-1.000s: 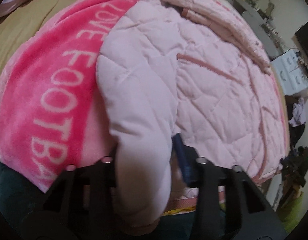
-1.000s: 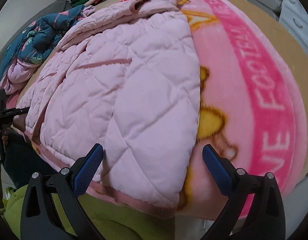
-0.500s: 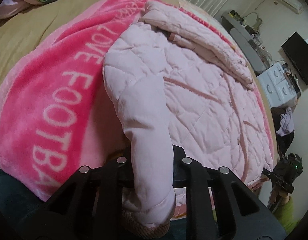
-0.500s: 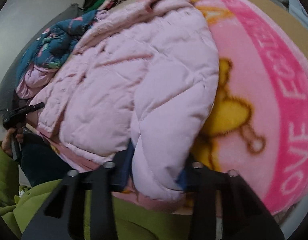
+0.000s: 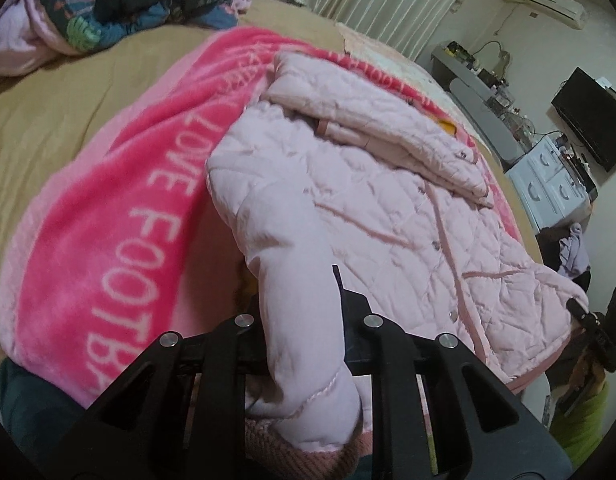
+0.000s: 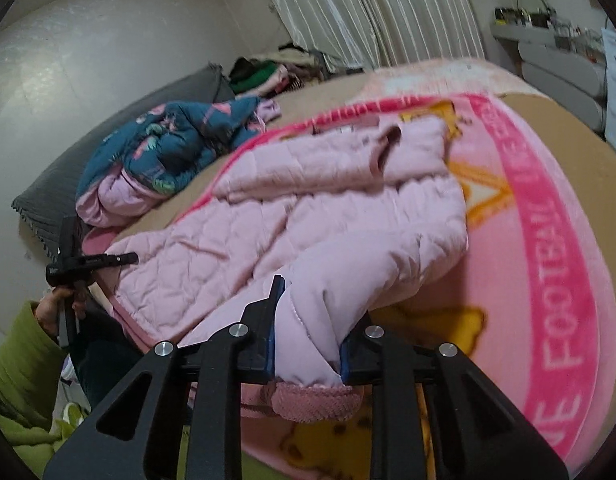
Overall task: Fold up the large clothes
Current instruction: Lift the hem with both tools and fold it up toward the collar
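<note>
With both grippers clamped on jacket (image 5: 380, 200) cuffs, left gripper (image 5: 303, 340) and right gripper (image 6: 308, 340) fingers just closed on sleeves, lift evenly and cross the sleeves over the body lying on the blanket (image 5: 119, 216); keep tension, don't drag.

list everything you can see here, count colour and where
quilted jacket: one, pale pink, spread on the blanket, a sleeve in each gripper
blanket: one, hot pink with white lettering, over the bed
bed sheet: one, tan, under the blanket
bundled clothes: one heap, teal print and pink, far side of the bed
curtains: cream, back wall
drawer unit: one, white, beside the bed
left gripper: black, fingers shut on a sleeve
right gripper: black, blue-padded fingers just closed on the other sleeve
person's sleeve: green
</note>
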`<state>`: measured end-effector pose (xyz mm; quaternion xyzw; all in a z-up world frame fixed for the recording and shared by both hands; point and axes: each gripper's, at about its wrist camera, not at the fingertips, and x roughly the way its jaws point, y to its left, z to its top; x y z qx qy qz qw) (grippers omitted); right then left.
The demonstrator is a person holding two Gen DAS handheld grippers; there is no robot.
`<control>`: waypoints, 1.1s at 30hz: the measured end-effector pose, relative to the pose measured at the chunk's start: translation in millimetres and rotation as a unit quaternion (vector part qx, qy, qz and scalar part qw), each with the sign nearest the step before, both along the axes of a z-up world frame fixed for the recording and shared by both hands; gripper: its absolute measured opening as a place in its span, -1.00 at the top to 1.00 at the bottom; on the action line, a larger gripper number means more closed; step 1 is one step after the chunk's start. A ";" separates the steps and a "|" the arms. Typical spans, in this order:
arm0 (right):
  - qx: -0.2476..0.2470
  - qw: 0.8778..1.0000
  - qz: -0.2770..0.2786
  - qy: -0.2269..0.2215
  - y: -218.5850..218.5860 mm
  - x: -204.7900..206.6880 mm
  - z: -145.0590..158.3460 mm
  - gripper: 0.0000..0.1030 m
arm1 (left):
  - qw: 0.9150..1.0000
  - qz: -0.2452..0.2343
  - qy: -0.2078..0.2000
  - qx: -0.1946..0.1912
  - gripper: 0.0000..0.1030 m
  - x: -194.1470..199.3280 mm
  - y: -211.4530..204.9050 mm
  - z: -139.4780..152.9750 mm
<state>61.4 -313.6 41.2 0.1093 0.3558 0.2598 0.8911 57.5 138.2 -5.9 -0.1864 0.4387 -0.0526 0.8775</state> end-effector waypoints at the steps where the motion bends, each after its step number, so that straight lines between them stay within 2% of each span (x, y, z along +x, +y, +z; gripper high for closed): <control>1: 0.004 1.000 -0.001 -0.003 0.1 1.9 1.7 0.60 | 1.000 0.001 -0.005 0.001 0.78 1.0 -1.0 3.9; 10: 0.053 0.998 -0.024 -0.024 -15.7 17.5 17.8 0.61 | 0.999 0.002 -0.041 0.021 0.78 10.0 -9.3 30.6; 19: 0.075 0.996 -0.037 -0.035 -21.7 26.8 26.4 0.61 | 0.998 0.013 -0.060 0.004 0.78 18.6 -4.9 45.1; 33: 0.106 0.992 -0.063 -0.039 -31.5 43.3 30.2 0.61 | 0.997 0.020 -0.074 -0.001 0.78 29.3 -2.2 55.5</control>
